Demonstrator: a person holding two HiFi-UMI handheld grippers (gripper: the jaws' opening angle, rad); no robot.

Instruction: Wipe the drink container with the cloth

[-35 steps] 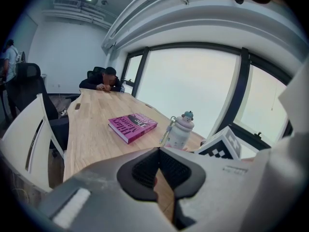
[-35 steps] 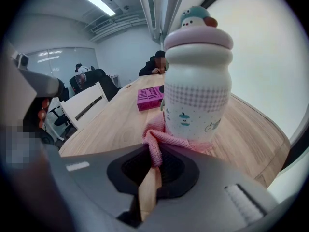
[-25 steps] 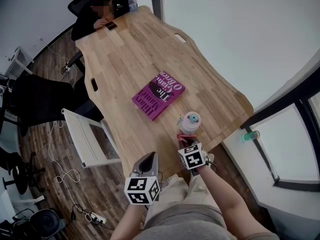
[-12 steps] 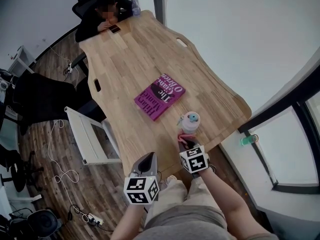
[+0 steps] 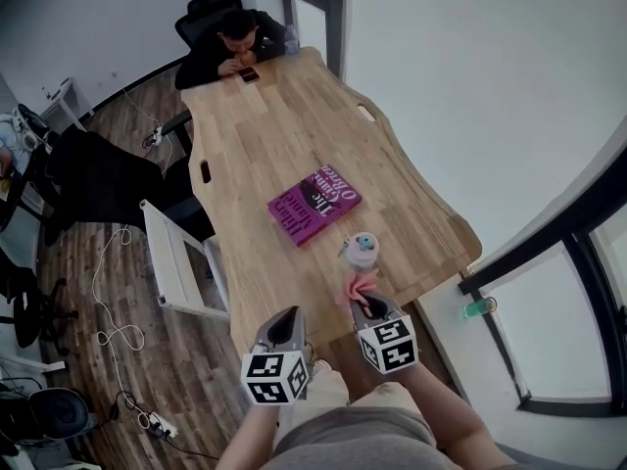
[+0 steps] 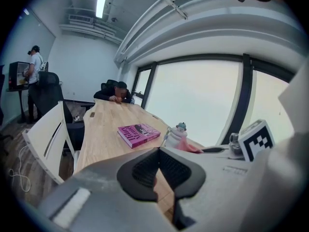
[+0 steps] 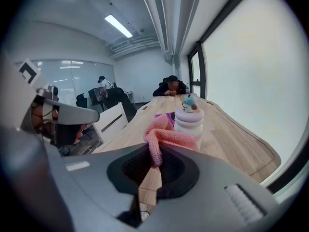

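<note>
Two grippers: both are hovering at the head view's lower centre.
Left gripper (image 6: 158, 151): jaws are pressing together, empty.
Right gripper (image 7: 153, 161): jaws are pinching a pink knitted cloth (image 7: 166, 135).
Container: a white, lilac-ringed drink bottle (image 5: 363, 253) is standing upright on the light wooden table (image 5: 265, 164), just above the cloth.

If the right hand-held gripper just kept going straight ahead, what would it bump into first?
Probably the drink container: it stands right ahead of the right hand-held gripper, behind the pink cloth pinched in its jaws.
</note>
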